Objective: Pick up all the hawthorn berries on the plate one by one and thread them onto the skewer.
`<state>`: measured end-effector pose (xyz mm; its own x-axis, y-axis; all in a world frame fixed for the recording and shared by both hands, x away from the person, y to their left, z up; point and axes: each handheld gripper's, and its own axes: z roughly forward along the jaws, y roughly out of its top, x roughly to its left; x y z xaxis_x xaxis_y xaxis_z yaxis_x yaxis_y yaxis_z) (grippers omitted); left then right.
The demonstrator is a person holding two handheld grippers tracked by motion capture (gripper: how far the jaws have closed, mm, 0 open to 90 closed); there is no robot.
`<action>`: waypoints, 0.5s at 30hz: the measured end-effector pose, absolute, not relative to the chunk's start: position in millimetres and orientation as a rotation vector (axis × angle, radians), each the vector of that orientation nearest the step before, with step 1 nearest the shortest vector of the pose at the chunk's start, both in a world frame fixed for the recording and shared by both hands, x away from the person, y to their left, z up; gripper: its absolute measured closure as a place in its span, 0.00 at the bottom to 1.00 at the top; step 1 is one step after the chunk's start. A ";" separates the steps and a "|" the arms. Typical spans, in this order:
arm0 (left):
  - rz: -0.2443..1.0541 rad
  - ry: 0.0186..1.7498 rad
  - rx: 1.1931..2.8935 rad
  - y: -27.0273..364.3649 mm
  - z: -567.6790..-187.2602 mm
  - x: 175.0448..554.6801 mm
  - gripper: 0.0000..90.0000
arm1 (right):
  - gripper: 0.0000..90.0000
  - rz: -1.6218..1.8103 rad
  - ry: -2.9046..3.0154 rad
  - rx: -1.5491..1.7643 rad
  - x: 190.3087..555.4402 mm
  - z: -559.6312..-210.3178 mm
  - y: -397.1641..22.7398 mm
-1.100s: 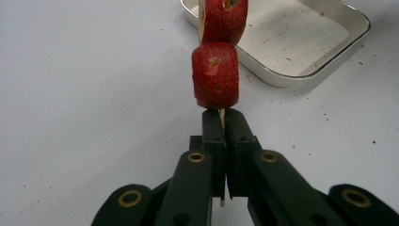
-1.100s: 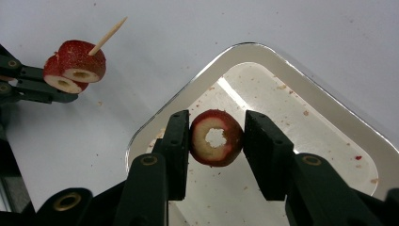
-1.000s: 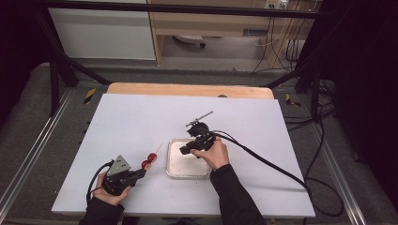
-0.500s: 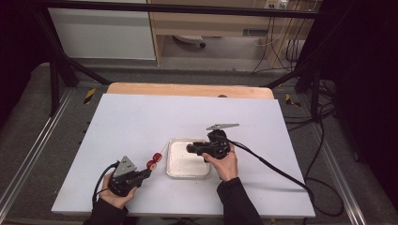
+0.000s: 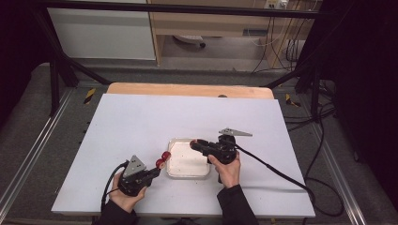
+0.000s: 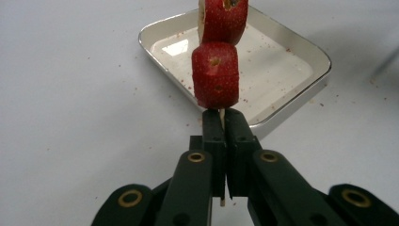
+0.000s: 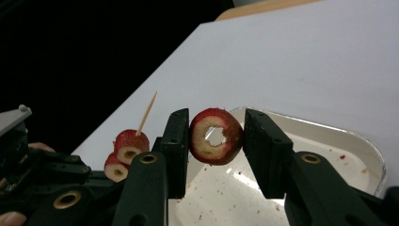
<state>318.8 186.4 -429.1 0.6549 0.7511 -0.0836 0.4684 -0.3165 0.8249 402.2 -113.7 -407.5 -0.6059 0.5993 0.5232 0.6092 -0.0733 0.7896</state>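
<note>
A thin wooden skewer (image 7: 146, 111) carries two red cored fruit slices (image 6: 216, 75), also seen as two red slices (image 5: 163, 159) just left of the tray. My left gripper (image 6: 221, 117) is shut on the skewer's bare lower end, and the skewer points toward the white square tray (image 6: 282, 70). My right gripper (image 7: 216, 129) is shut on a third red slice (image 7: 216, 136) with a hole through its middle. It holds this slice (image 5: 194, 144) above the tray's (image 5: 187, 164) upper part, a short gap right of the skewer tip. In the right gripper view the left gripper (image 7: 51, 181) sits at lower left.
The tray holds red crumbs and juice specks and stands on a white board (image 5: 141, 117) over a wooden table (image 5: 187, 89). Each gripper (image 5: 141, 174) trails a black cable, the right one (image 5: 281, 173) running off to the right edge. A person's hands grip both tools.
My left gripper has moved right, bringing the skewer to the tray's left edge. My right gripper has swung level and shifted slightly right, pointing its slice left toward the skewer.
</note>
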 end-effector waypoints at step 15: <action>0.365 0.966 1.922 160.8 -420.9 320.2 0.98 | 0.69 -2.099 -1.920 -1.421 402.6 -395.8 -115.2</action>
<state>320.2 160.8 -420.9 0.6476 0.7507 -0.1309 0.4765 -0.2649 0.8383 402.6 -115.2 -395.8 -0.6002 0.5645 0.5667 0.5141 -0.2705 0.8140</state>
